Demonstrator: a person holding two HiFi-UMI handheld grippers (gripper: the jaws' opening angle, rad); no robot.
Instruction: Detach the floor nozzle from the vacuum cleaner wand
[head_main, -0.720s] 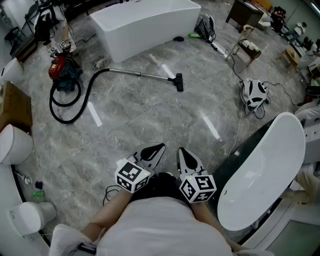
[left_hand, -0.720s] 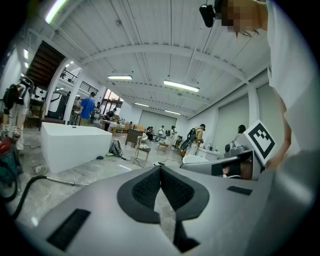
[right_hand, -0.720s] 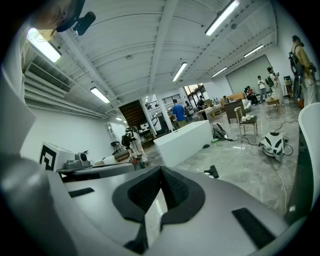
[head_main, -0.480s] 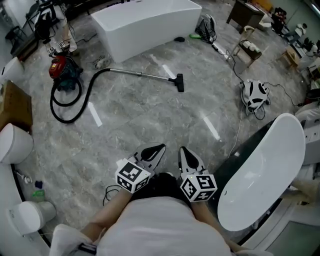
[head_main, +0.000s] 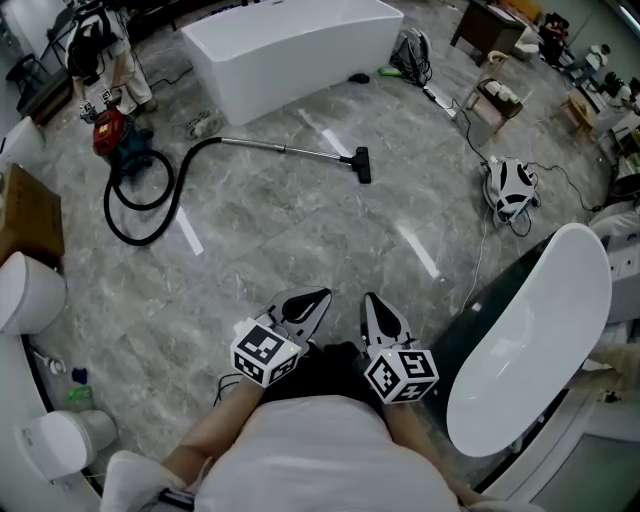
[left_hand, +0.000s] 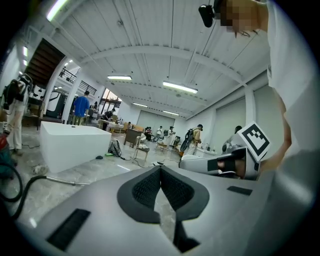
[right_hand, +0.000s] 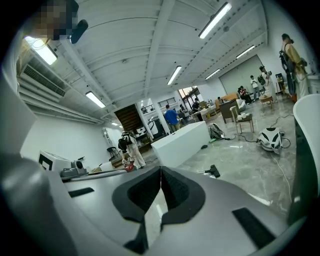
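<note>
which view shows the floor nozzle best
The head view: the floor nozzle shows whole, seen from above, at the end of the wand. The right gripper view shows it small and distant; the left gripper view shows only wand, no nozzle.

1. Floor (head_main: 300, 240): grey veined stone, polished, glossy with bright light streaks.
2. Wand (head_main: 285, 149): shiny bare metal.
3. Floor nozzle (head_main: 361, 165): black plastic, matt.
4. Bathtub (head_main: 300, 65): smooth, glossy white.

Floor nozzle (head_main: 361, 165) to wand (head_main: 280, 149) joint was too small to read in head view. Hose (left_hand: 25, 189) ran off left gripper view's left edge.
</note>
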